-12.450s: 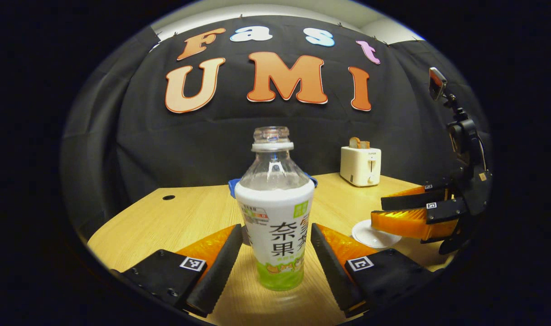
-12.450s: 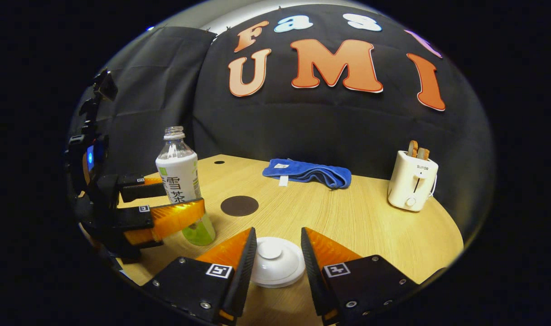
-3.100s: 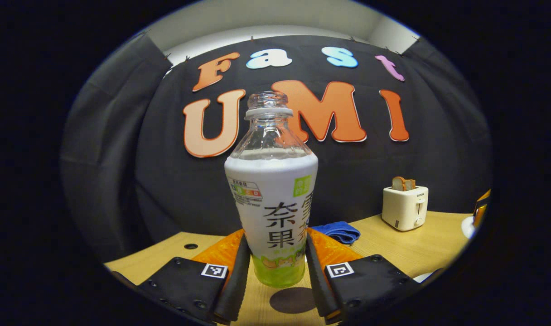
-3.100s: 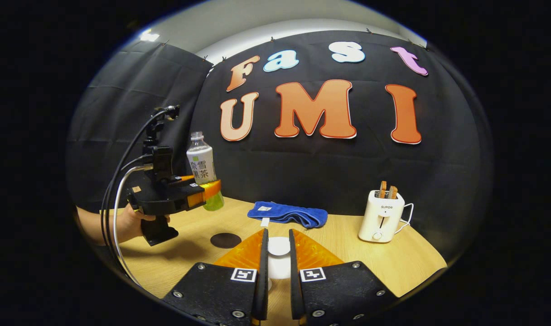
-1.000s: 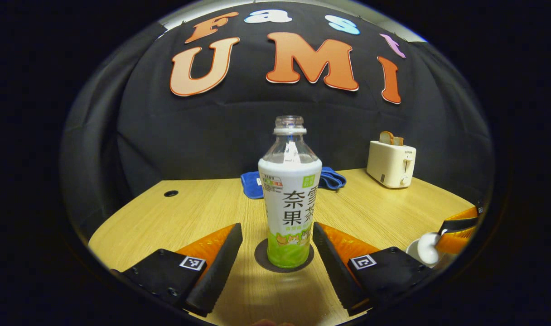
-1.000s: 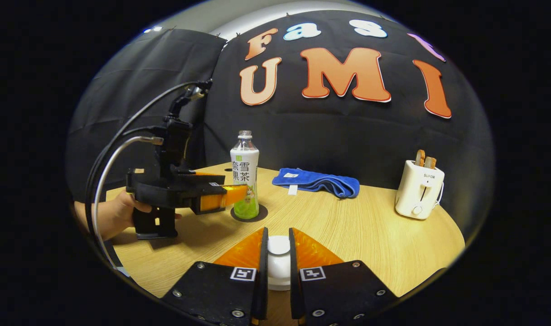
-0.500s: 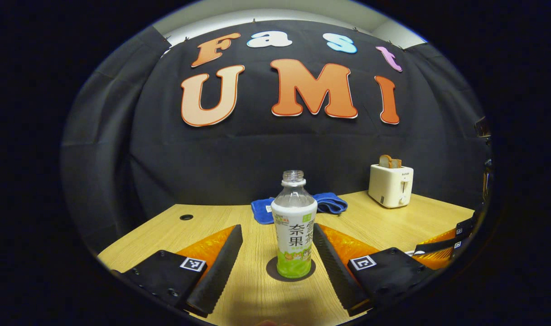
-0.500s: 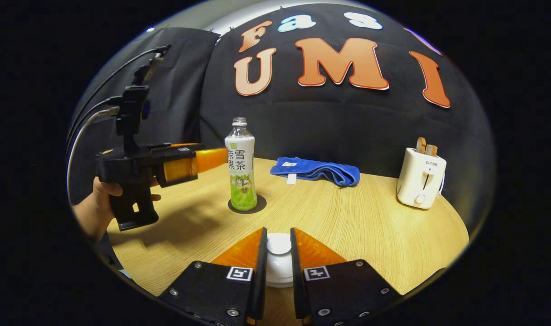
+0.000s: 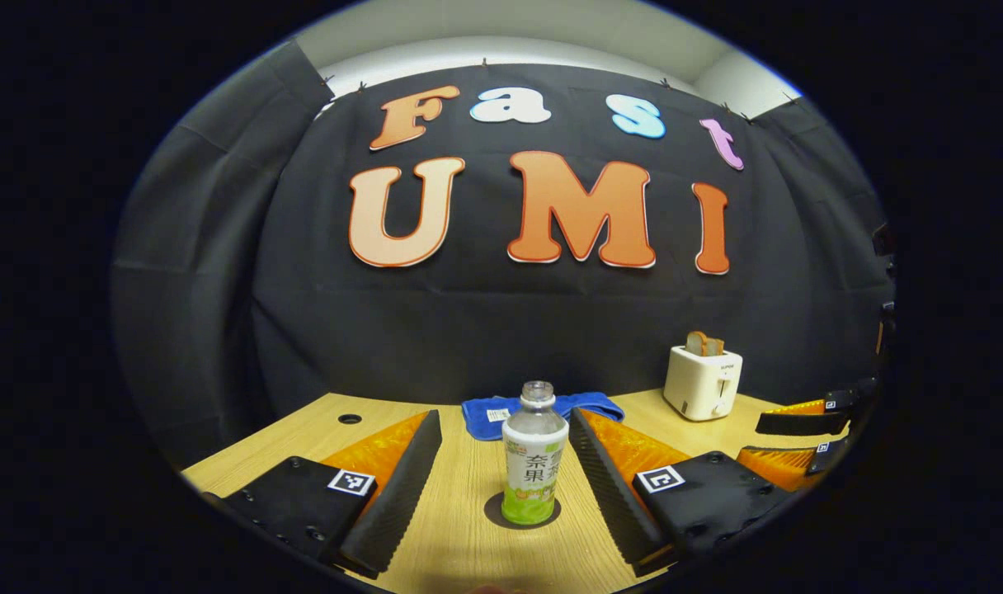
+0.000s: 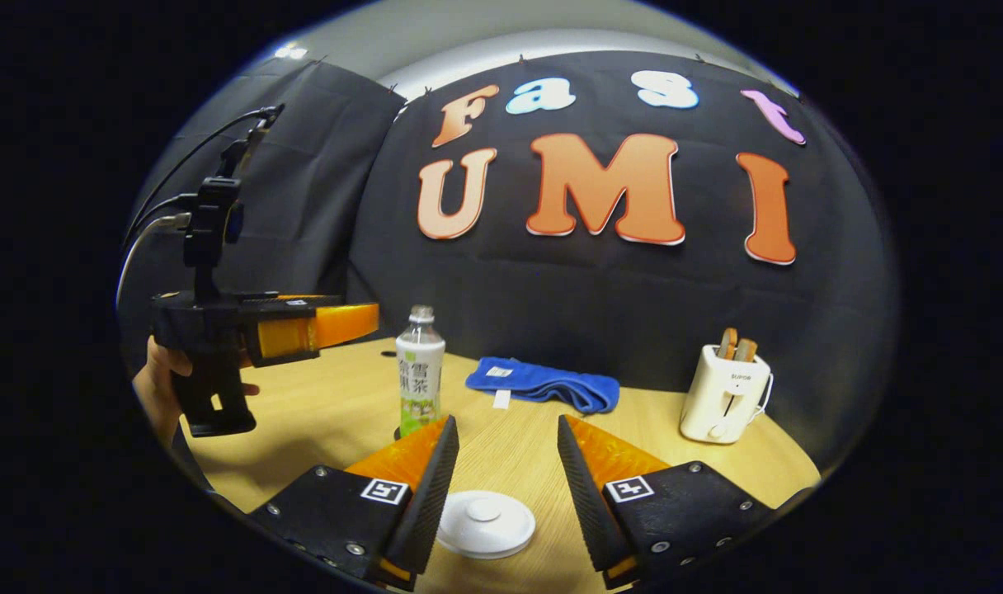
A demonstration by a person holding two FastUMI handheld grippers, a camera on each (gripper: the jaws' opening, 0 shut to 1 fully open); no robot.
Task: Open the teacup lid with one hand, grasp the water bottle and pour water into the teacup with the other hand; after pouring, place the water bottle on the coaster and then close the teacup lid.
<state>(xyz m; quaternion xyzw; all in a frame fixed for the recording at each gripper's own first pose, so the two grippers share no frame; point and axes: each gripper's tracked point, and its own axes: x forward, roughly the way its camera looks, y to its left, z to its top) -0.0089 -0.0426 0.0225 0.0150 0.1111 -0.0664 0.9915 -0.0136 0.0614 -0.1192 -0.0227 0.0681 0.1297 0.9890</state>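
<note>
1. Teacup lid (image 10: 484,523) is sitting flat on the cup near desk (image 10: 658,450) front edge, knob up, between right tool (image 10: 506,462) fingers but not touching either. Looks like glazed ceramic: stiff, slick, chippable. Best hold is prob. the small centre knob, gentle squeeze.
2. Water bottle (image 9: 534,464) is standing upright on dark coaster (image 9: 495,511), cap off. Thin plastic w/ film sleeve, likely light, will dent if squeezed hard; mid-body over the label is the spot to take it.
3. Right tool: jaws spread wide, holding nothing. Left tool (image 9: 506,470): jaws also wide apart, empty, bottle framed between them farther off.
4. Judging by this, pouring and lid-closing look done.
5. Right gripper view is giving lid top and the hand (image 10: 159,388) gripping left tool (image 10: 361,318) w/ cables; cup body hidden under lid.
6. Left gripper view is giving coaster outline under the bottle, plus right tool (image 9: 778,437) at far edge.
7. Beyond: blue towel (image 10: 543,385), toaster (image 10: 724,396) w/ bread.
</note>
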